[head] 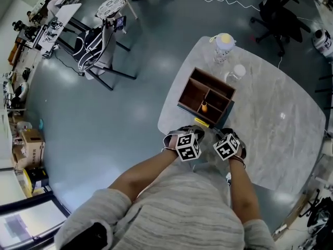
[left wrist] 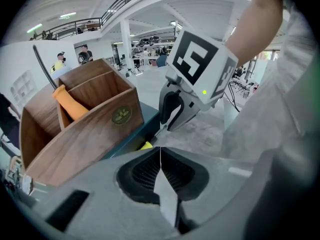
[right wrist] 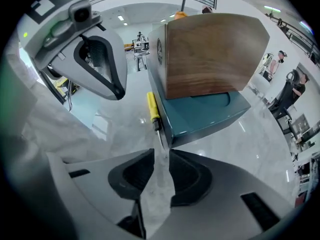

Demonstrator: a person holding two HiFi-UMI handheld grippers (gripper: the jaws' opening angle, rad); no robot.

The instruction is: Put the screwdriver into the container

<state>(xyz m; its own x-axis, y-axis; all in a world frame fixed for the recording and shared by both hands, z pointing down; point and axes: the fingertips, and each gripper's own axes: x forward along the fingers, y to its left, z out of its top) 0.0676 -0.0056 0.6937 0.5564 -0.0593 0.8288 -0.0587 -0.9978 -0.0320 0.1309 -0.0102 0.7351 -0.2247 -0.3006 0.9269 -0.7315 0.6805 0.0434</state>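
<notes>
The screwdriver (right wrist: 152,105) lies against the base of the container (right wrist: 210,54). It looks light and stiff, with a slick shaft, so I'd grip its yellow handle. My right gripper (right wrist: 161,156) is parted at the shaft tip, gripping nothing; my left gripper (left wrist: 160,156) is closed and empty.

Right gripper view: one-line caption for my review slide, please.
Right gripper, jaws apart, poised at the tip of the yellow-handled screwdriver lying on the marble table beside the teal-based wooden container.

From overhead, the head camera looks steeply down on the box (head: 206,99), well above it. The left tool (left wrist: 160,150) camera and right tool (right wrist: 161,153) camera sit low, close beside the box, facing it.
</notes>
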